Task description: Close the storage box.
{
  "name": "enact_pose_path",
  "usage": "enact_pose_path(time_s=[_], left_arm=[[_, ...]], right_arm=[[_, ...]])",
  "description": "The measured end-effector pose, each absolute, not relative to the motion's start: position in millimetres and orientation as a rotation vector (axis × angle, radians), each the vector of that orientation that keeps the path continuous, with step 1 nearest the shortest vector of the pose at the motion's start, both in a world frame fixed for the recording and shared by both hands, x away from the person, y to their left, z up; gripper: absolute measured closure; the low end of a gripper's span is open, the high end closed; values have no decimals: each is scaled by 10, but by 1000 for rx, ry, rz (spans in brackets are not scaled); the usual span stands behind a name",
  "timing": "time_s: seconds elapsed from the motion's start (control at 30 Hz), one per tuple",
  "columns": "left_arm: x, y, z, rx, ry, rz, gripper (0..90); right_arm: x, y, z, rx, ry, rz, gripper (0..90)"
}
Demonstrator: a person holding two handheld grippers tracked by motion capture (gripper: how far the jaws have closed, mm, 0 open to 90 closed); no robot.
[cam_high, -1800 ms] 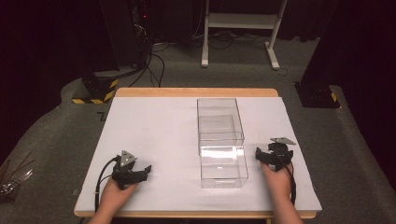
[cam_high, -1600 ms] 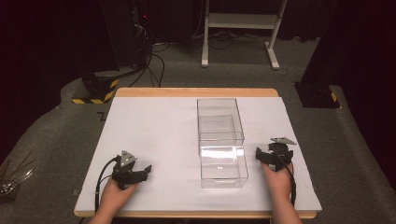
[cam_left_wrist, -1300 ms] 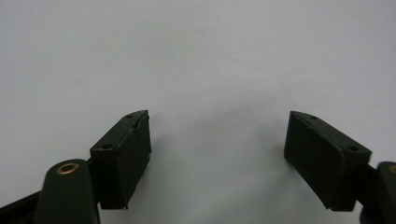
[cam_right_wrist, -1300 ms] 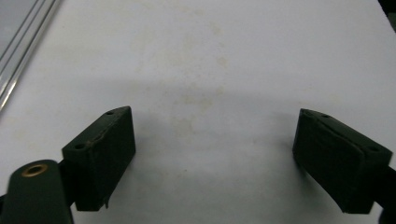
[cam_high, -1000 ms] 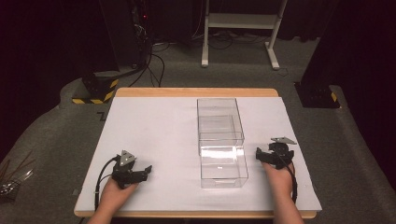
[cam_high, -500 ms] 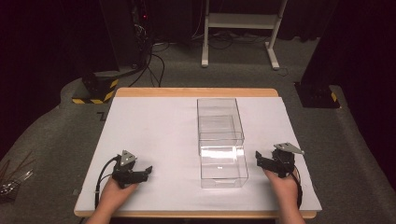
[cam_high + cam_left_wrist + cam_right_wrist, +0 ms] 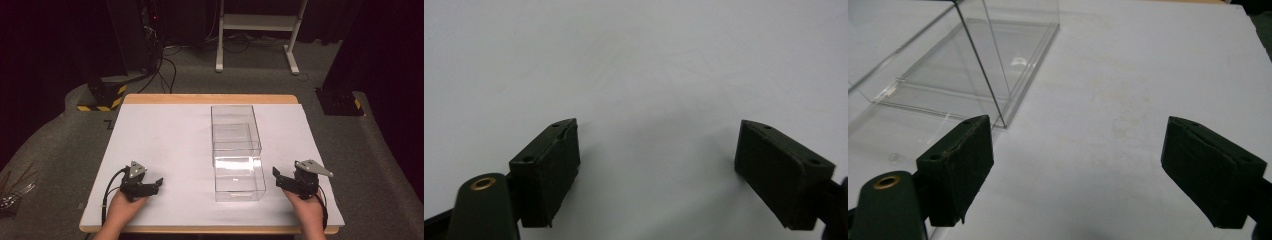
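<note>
A tabletop [image 7: 165, 130] fills the middle of the high view, with floor around it. A clear box [image 7: 236, 150] stands on the tabletop right of centre, its long side running from the near edge toward the far edge. The left gripper [image 7: 150, 186] rests near the tabletop's near left corner, well apart from the box, its jaws spread over bare tabletop [image 7: 634, 60]. The right gripper [image 7: 278, 178] sits near the near right corner, just beside the box's near right corner; its jaws stand apart, with the box corner [image 7: 993, 85] just beyond its left jaw. Behind the far edge, a stand [image 7: 255, 22] sits on the floor.
</note>
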State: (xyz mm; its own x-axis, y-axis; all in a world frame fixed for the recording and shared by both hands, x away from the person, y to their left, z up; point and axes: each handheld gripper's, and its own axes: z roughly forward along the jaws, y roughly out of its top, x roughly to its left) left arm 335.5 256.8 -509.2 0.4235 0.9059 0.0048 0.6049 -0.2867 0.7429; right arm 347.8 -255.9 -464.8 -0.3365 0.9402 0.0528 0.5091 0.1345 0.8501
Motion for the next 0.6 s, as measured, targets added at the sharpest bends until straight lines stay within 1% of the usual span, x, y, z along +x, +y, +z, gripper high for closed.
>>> enact_pose_path(time_s=[0.27, 0.6], left_arm=[[3355, 2566, -5092, 2006, 1274, 576, 186], [3354, 2567, -5092, 2008, 1272, 576, 186]], right_arm=[[3307, -2575, -4581, 1353, 1870, 1192, 136], [3179, -2445, -4393, 1279, 1900, 1275, 138]])
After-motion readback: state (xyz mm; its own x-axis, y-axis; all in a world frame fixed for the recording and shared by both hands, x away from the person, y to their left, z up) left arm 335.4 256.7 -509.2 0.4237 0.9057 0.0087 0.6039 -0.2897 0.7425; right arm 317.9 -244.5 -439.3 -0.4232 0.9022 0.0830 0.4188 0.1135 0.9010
